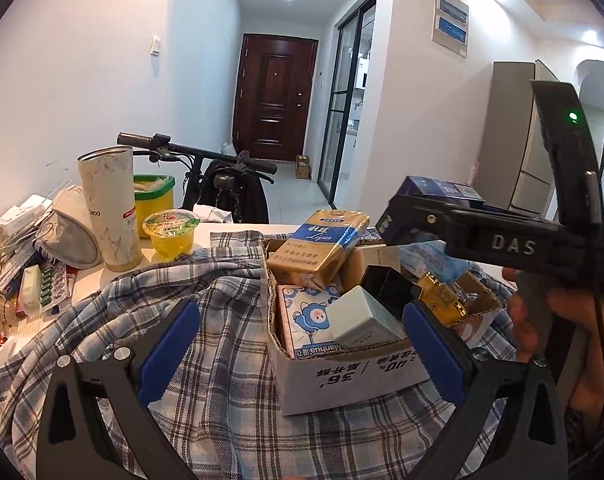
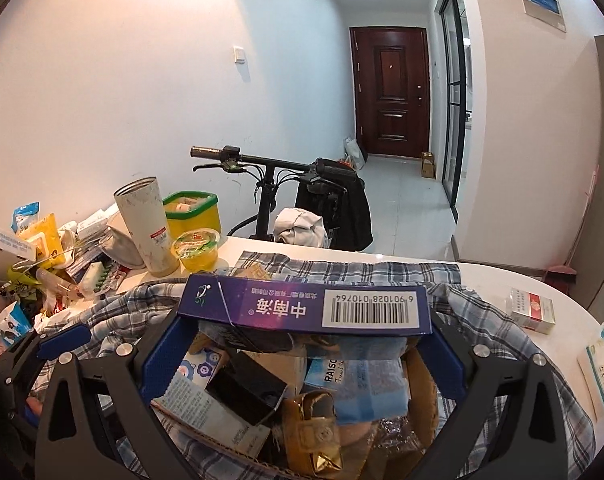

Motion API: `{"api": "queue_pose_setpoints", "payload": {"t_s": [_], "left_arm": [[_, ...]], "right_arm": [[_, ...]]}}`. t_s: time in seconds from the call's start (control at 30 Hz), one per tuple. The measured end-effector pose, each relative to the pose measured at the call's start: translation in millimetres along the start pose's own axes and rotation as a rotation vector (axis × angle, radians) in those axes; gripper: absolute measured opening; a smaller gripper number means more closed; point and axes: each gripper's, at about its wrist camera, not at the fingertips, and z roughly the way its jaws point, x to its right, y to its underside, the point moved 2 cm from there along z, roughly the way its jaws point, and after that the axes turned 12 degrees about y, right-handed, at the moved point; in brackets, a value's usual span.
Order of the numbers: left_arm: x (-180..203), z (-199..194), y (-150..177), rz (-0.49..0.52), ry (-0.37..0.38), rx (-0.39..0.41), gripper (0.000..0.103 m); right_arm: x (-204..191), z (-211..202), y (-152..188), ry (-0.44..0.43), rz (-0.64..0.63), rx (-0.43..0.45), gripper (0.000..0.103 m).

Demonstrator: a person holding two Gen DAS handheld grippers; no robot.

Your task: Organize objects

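An open cardboard box (image 1: 342, 376) sits on a plaid shirt (image 1: 221, 400) on the white table. It holds a gold and blue carton (image 1: 322, 244), a cartoon tissue pack (image 1: 297, 316), a small white box (image 1: 362, 320), a black box (image 1: 386, 284) and a gold pack (image 1: 442, 296). My left gripper (image 1: 302, 312) is open, its blue pads either side of the box front. My right gripper (image 2: 302, 316) is shut on a dark blue carton (image 2: 302, 304) with a barcode, held level just above the box (image 2: 221, 440). In the left wrist view the same carton (image 1: 430, 192) hangs over the box's far right corner.
A marbled tumbler (image 1: 109, 208), a jelly cup (image 1: 169, 232), a yellow tub (image 1: 153, 196), a grey mask (image 1: 69, 232) and several loose packets crowd the left of the table. A red and white pack (image 2: 530, 310) lies at the right. Behind the table stands a bicycle (image 2: 269, 168).
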Motion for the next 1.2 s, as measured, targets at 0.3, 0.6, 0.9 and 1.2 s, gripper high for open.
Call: {"api": "queue_pose_setpoints", "payload": {"t_s": [0.3,0.6,0.9,1.2], "left_arm": [[0.4,0.8,0.0,0.002,0.000,-0.002,0.103],[0.0,1.0,0.6,0.001,0.002,-0.005,0.103],[-1.6,-1.2,-0.7,-0.001,-0.007,0.000,0.103],[-10.6,-1.6,-0.4,-0.044,-0.007,0.001,0.103]], "right_arm": [[-2.7,6.7,-1.0,0.043,-0.051,-0.013,0.103],[11.2,-10.6,-5.3,0.041,-0.011,0.026,0.103],[35.7,-46.8,1.1,0.015,0.023,0.095,0.103],[62.4,-31.4,-10.1,-0.004,0.030,0.035,0.103]]}}
